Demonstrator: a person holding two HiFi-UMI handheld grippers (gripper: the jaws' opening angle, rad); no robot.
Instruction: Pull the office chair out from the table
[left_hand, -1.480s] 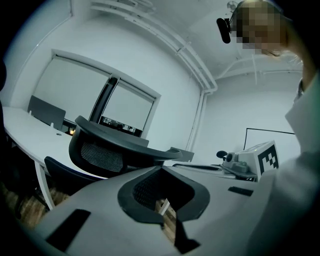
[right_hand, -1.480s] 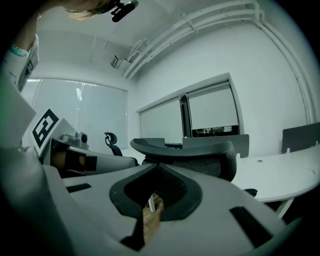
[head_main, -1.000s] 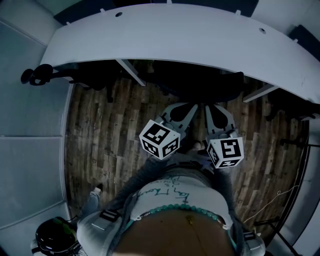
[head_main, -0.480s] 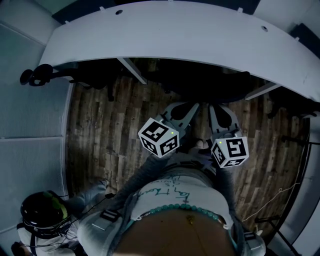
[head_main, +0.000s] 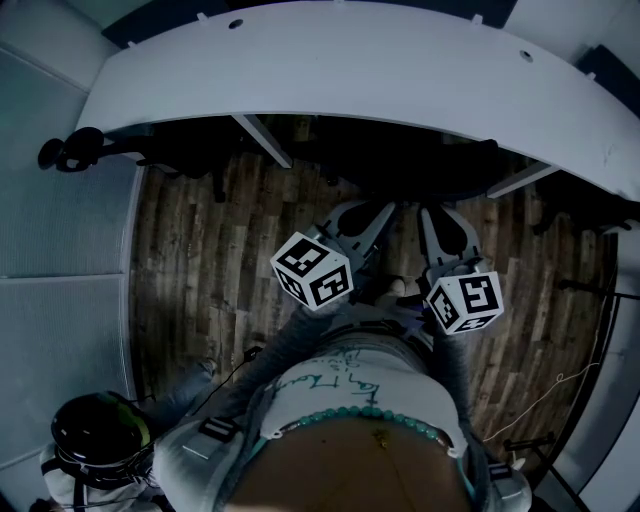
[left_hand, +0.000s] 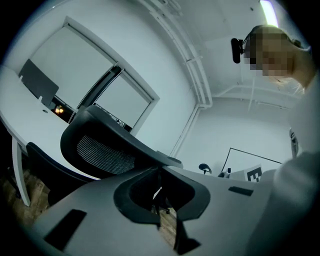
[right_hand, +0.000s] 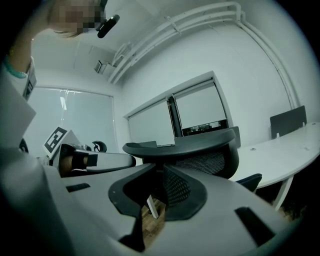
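We hold the left gripper (left_hand: 160, 172) and right gripper (right_hand: 162, 170) side by side, jaws closed, empty — presumably for an even pull. The black mesh-backed office chair (right_hand: 200, 150) stands just ahead, tucked under the white table (head_main: 350, 70).

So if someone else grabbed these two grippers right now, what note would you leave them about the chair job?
Left gripper: jaws shut, nothing between them, tips close to the top rim of the office chair.
Right gripper: jaws shut, alongside the left, aimed at the same chair back.
Chair: tucked under the white table, back facing you.
Done: nothing pulled yet; contact with the chair is unclear.
Left: get a hold on the back and draw it out.
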